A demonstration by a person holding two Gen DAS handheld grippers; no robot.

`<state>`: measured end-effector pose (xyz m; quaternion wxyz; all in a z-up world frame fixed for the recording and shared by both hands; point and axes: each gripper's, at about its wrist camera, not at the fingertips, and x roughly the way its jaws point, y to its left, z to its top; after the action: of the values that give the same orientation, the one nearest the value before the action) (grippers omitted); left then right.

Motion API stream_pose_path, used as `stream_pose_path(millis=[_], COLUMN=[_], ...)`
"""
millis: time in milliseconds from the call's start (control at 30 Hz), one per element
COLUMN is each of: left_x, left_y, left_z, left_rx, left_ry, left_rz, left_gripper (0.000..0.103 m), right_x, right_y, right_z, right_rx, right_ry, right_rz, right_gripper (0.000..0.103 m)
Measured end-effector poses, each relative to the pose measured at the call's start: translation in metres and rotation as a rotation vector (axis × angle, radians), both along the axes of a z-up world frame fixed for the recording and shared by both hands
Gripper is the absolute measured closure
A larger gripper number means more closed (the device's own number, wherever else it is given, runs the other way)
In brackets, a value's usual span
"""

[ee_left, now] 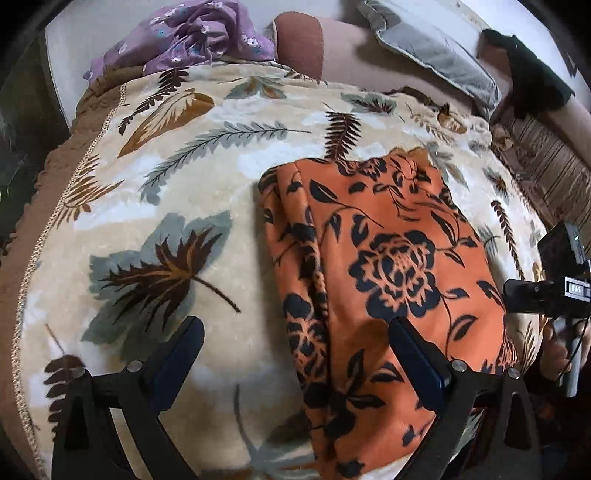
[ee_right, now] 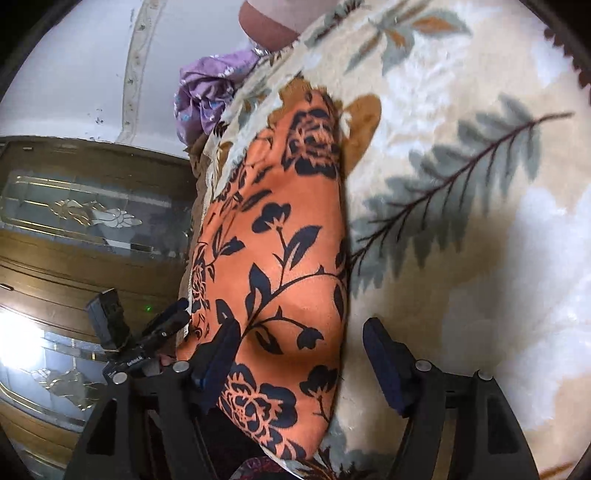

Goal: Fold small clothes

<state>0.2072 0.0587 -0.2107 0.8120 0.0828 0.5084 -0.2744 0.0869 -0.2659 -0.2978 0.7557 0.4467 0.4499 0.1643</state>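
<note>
Two grippers sit low in their frames, both spread wide and holding nothing. The left gripper (ee_left: 295, 347) straddles the near left edge of the orange floral garment (ee_left: 373, 266), its right finger resting over the cloth at lower centre and its left finger over the bare blanket (ee_left: 155, 206). The right gripper (ee_right: 301, 350) brackets the garment's opposite edge at the bottom of its own view, one finger on the cloth, the other off it.

One orange garment lies folded into a long narrow shape, centre-right in the left view and running up the middle of the right view. It rests on one cream leaf-print blanket.

The likely risk: the plush blanket could get pinched along with the thin cloth if either gripper closes this low, dragging the bedding and spoiling the fold. Grabbing only the top layer could also let the stacked layers slide apart.

Farther off, one crumpled purple garment (ee_left: 192, 33) waits at the upper left, and one grey pillow (ee_left: 436, 48) lies at the upper right.
</note>
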Motion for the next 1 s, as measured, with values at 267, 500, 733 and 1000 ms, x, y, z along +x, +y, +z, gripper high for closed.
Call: stream_pose_path(millis=[267, 500, 733, 1000], left_x=[0.006, 0.005, -0.002, -0.029], left_y=[-0.023, -0.033, -0.048, -0.073], left_z=[-0.037, -0.042, -0.029, 0.015], left_rx=[-0.100, -0.211, -0.182, -0.135], left_ry=[0.179, 0.211, 0.152, 0.053], left_rz=[-0.068, -0.070, -0.089, -0.102], left_gripper=[0.003, 0.005, 0.030, 0.049], right_x=[0.037, 0.065, 0.051, 0.022], right_y=[0.028, 0.054, 0.047, 0.022], right_z=[0.004, 0.008, 0.028, 0.082], right_rx=[-0.011, -0.090, -0.152, -0.251], right_ry=[-0.045, -0.103, -0.184, -0.327], right_rz=[0.025, 0.075, 0.046, 0.046], right_gripper=[0.019, 0.029, 0.057, 0.060])
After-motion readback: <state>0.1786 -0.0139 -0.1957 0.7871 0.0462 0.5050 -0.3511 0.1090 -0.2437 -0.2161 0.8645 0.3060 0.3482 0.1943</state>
